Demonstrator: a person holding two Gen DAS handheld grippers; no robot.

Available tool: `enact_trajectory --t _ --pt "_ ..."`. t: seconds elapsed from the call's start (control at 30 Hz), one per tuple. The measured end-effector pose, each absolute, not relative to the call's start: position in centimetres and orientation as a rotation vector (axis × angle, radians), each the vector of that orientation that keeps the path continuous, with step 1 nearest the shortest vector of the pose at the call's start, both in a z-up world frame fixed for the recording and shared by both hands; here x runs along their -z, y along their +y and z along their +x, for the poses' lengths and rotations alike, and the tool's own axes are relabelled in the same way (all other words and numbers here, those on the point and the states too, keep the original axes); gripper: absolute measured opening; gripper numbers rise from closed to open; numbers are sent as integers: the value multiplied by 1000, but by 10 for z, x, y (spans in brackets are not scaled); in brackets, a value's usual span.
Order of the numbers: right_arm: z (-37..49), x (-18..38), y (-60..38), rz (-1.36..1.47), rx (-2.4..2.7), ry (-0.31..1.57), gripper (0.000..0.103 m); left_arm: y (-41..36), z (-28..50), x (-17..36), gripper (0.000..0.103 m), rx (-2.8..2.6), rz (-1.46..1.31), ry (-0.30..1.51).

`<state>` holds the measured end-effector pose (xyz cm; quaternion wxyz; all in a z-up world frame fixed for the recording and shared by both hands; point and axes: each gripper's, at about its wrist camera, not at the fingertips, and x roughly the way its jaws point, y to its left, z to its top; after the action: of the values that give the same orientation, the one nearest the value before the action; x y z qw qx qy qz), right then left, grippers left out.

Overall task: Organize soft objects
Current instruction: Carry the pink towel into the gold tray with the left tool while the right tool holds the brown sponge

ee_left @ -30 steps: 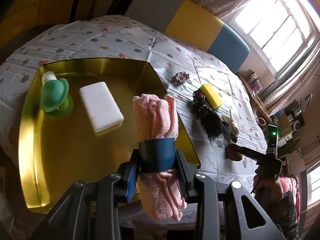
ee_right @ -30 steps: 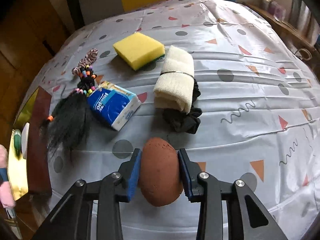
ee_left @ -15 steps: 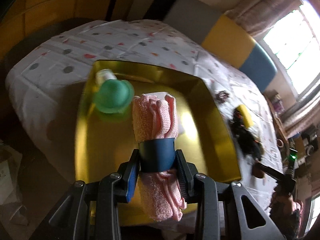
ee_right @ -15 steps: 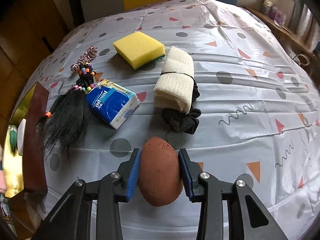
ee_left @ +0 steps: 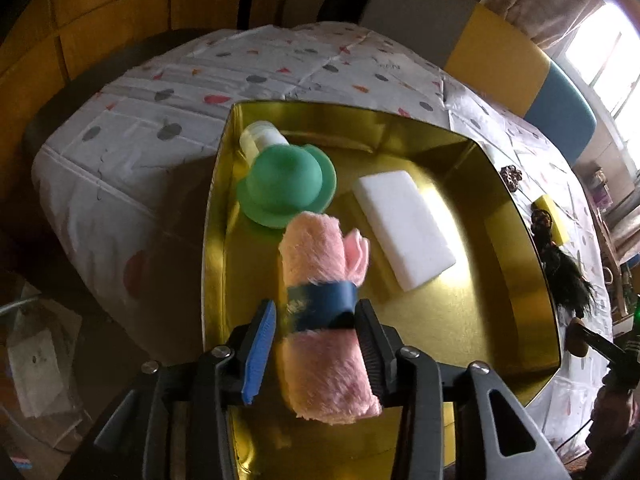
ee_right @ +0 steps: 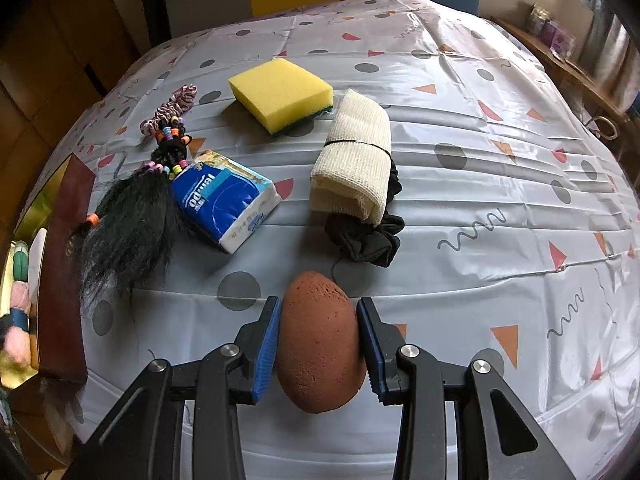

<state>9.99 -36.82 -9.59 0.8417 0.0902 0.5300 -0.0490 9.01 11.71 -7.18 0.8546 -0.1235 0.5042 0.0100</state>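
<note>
Over the gold tray, a rolled pink towel with a blue band lies between the jaws of my left gripper. The jaws are opening; a gap shows between the left pad and the towel, which leans left. In the tray lie a green hat-shaped toy and a white sponge. My right gripper is shut on a brown oval sponge above the tablecloth. Beyond it lie a yellow sponge, a cream towel roll, a black scrunchie, a tissue pack and a black hairpiece.
A striped scrunchie lies at the back left of the patterned tablecloth. The tray's dark outer wall stands at the left of the right wrist view. Chairs stand behind the table, and shelves line the far right.
My left gripper has moved left and down over the tray. Its jaws have widened and the pink towel has tilted between them. The right gripper has stayed put with the brown sponge.
</note>
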Motion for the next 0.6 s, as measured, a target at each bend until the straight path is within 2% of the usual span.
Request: enact_trajectory --t 0.6 --pt "97 94 -371 219 98 1110 32 72 55 10 43 1 -111 866"
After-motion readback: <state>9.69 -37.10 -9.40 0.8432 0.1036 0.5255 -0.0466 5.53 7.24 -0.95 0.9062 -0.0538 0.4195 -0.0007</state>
